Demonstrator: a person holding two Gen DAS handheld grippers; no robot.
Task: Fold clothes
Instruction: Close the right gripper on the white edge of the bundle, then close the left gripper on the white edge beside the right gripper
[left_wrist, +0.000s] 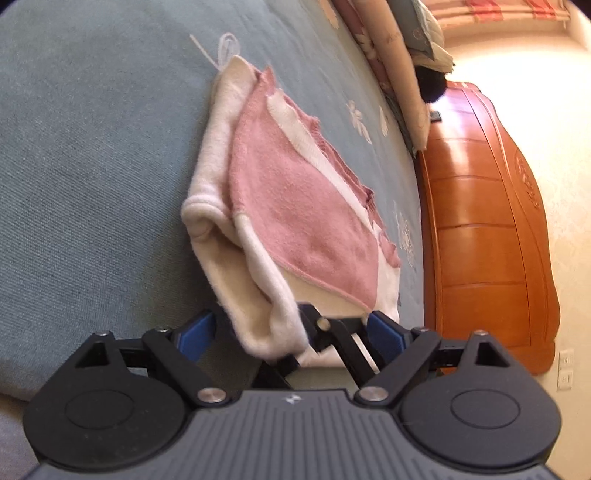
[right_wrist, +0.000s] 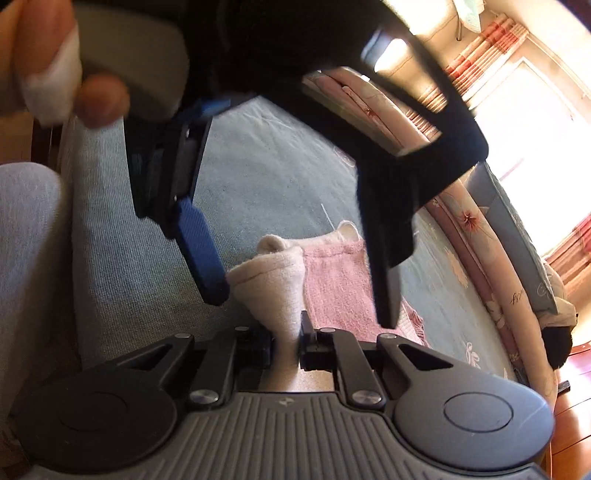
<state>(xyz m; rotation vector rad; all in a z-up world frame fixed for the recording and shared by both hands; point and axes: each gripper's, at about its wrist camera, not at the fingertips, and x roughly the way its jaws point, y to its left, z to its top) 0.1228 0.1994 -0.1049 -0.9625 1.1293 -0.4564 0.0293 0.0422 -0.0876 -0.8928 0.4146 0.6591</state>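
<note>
Surface: blue-grey bedspread (left_wrist: 92, 147), wooden headboard (left_wrist: 487, 221) at its far side.
Garment: pink-and-cream knit garment (left_wrist: 295, 206) lies part-folded on the bedspread, long axis running away from both cameras.
Right gripper (right_wrist: 287, 345): jaws clenched on the garment's near cream corner, pinched upright.
Left gripper (left_wrist: 291, 328): jaws spread wide, cream edge hanging loose between them; blue pads (left_wrist: 384, 328) not pressing.

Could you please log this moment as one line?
right gripper: shut on garment | left gripper: open | bed: garment partly folded
</note>
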